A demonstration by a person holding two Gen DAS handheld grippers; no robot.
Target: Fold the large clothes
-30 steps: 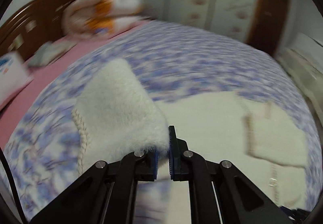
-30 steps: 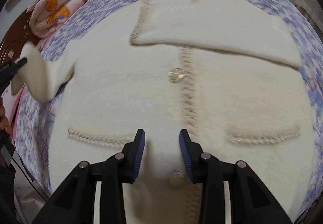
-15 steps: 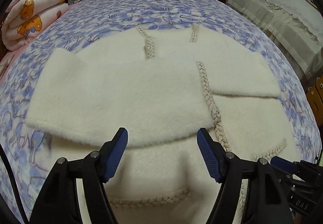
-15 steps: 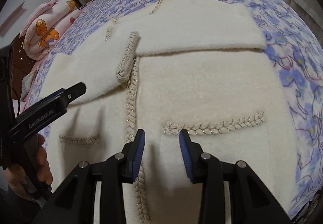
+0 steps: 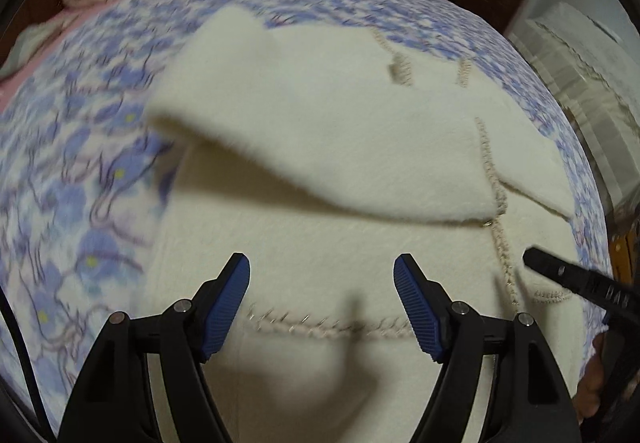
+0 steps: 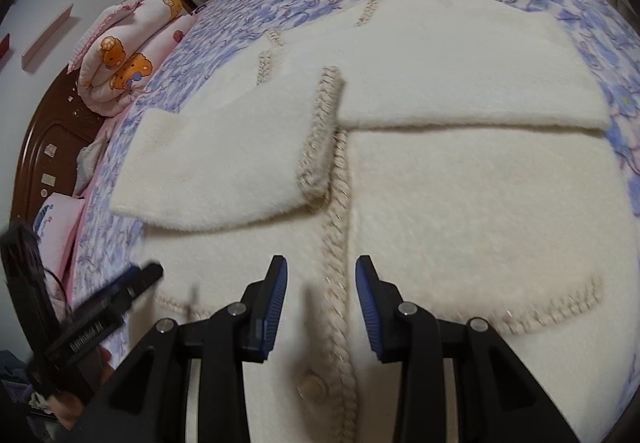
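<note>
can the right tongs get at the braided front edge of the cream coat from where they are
Probably yes. The right tongs are open and straddle the beige braided front edge of the fluffy cream coat on the bed; nothing lies between, and the folded sleeves sit farther up.

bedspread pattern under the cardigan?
Blue-purple flowers on a pale ground, the bedspread shows sharpest in the right wrist view.

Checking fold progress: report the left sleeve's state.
Folded. The left sleeve lies across the cardigan front, cuff at the braided placket.
</note>
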